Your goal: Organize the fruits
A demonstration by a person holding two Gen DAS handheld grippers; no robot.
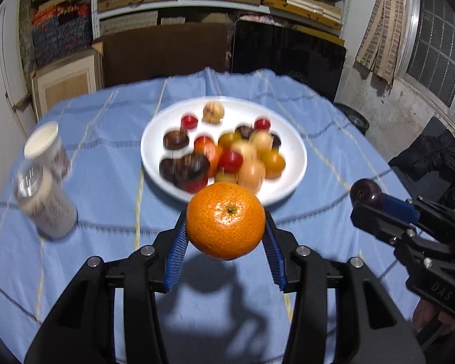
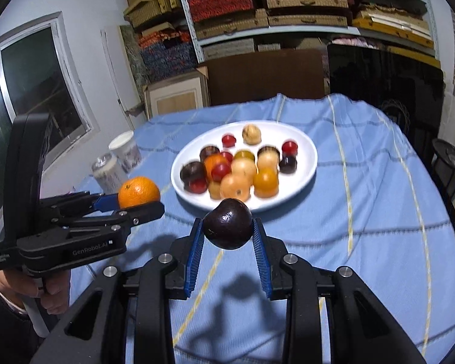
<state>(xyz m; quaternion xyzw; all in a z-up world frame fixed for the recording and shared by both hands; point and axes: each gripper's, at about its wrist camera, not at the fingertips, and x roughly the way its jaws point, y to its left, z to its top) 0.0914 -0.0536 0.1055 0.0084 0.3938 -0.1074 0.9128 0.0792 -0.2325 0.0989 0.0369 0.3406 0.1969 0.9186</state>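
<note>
My left gripper (image 1: pixel 226 227) is shut on an orange tangerine (image 1: pixel 225 220), held above the blue cloth just in front of the white plate (image 1: pixel 291 139). From the right wrist view the same tangerine (image 2: pixel 139 195) shows at the left gripper's (image 2: pixel 142 204) tip. My right gripper (image 2: pixel 228 230) is shut on a dark purple plum (image 2: pixel 228 224), also lifted off the cloth near the plate (image 2: pixel 306 163). In the left wrist view that plum (image 1: pixel 366 194) sits in the right gripper (image 1: pixel 367 203) at the right edge. The plate holds several small red, orange, yellow and dark fruits.
Two pale cups (image 1: pixel 47 200) (image 1: pixel 45 145) stand on the blue checked tablecloth (image 1: pixel 106 139) left of the plate; they show as cups (image 2: pixel 112 171) in the right wrist view too. Shelves with boxes, a brown board and a black panel stand behind the table. A black chair (image 1: pixel 433 163) is at the right.
</note>
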